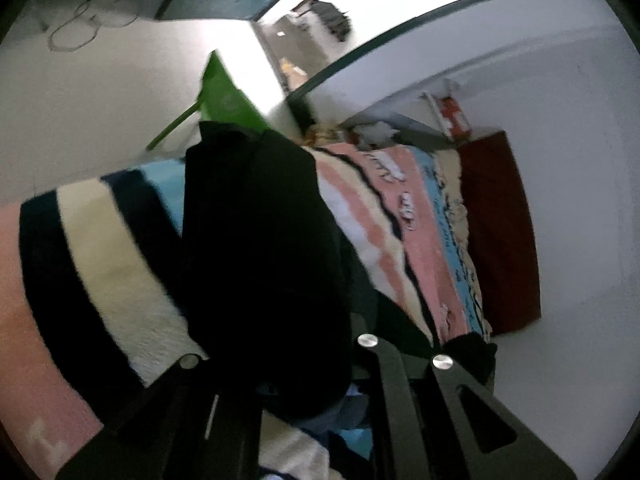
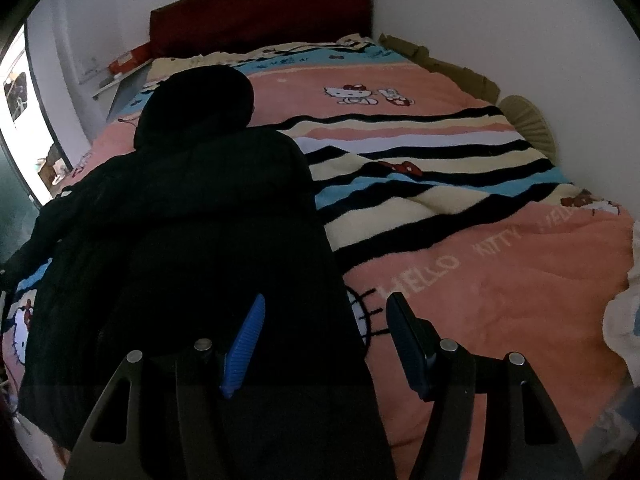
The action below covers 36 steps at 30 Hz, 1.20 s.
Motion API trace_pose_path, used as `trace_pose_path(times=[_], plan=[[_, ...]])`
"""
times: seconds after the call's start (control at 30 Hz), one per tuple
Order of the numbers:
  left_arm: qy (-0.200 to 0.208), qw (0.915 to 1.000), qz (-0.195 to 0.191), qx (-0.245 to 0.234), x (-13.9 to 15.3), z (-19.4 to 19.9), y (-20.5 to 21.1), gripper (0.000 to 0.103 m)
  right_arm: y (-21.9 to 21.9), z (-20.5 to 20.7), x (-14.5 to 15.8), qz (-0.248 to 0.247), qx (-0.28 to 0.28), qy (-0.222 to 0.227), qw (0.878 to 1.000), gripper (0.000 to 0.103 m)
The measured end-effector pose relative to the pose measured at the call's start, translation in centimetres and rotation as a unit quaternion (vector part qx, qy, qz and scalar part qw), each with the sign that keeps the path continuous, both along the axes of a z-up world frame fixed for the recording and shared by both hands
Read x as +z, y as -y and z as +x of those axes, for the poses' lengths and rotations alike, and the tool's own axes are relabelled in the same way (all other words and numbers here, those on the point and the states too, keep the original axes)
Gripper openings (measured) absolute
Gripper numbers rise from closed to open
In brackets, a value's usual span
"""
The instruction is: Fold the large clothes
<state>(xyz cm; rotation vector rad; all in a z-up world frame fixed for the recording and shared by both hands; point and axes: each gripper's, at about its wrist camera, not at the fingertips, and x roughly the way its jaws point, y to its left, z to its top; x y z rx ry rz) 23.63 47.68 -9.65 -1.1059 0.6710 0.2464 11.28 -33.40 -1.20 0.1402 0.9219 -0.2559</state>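
Note:
A large black hooded garment (image 2: 192, 216) lies on a bed with a pink, striped Hello Kitty blanket (image 2: 500, 280). Its hood points toward the headboard. My right gripper (image 2: 324, 332) is open, its blue fingers (image 2: 244, 344) spread over the garment's near right edge, holding nothing. In the left wrist view the black garment (image 1: 256, 248) hangs in a bunch directly in front of the camera and covers the fingertips of my left gripper (image 1: 312, 392), which appears shut on the cloth and lifts it above the blanket (image 1: 120, 264).
A dark red headboard (image 2: 260, 12) stands against the white wall. A green dustpan (image 1: 224, 96) leans on the wall left of the bed. A doorway (image 1: 304, 40) opens beyond. A fan (image 2: 528, 120) sits by the bed's right edge. White cloth (image 2: 624, 320) lies at far right.

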Motion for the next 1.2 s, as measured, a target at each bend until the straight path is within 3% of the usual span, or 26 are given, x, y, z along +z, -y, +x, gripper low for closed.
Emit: trace_pose_path(times=[0.33,0.67,0.97,1.2], plan=[[0.042,0.9966,0.048,-0.051,6.4,0.0,5.1,0.009,1.6,-0.8,0.0,0.017,0.007,0.020,1.000,0.062],[0.091,0.9823,0.092,-0.136,12.9,0.4,16.2,0.009,4.3,-0.9,0.0,0.034,0.021,0.044,0.998,0.062],[0.125,0.9534,0.133,-0.240,18.3,2.5,31.6,0.009,9.1,-1.8,-0.4,0.057,0.003,0.071,0.996,0.062],[0.123,0.9212,0.152,-0.336,18.2,4.8,45.6,0.009,11.9,-2.4,-1.1,0.055,-0.013,0.075,0.996,0.062]])
